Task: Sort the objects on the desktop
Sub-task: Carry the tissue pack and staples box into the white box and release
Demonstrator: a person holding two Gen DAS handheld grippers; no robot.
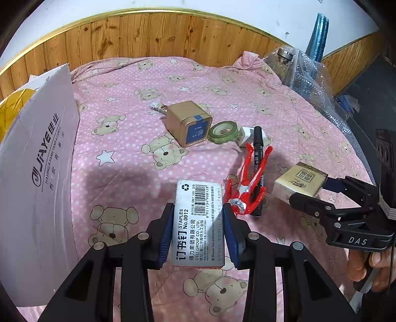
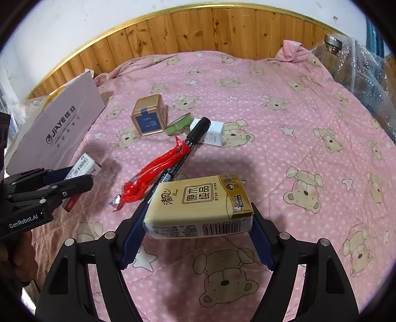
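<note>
We are holding two items lifted over pink bear-print bedspread (image 1: 123, 104). Left gripper (image 1: 198, 232): fingers clamping grey staples box (image 1: 198, 223) by long sides. Right gripper (image 2: 198, 237): fingers pinching yellow tissue pack (image 2: 200, 203) endwise, likely for carrying to white cardboard box (image 1: 42, 161).

A pink quilt (image 2: 284, 104) with bears and stars covers the surface. Behind it runs wood paneling (image 1: 158, 37) with gold trim, under a white wall (image 1: 173, 5).
</note>
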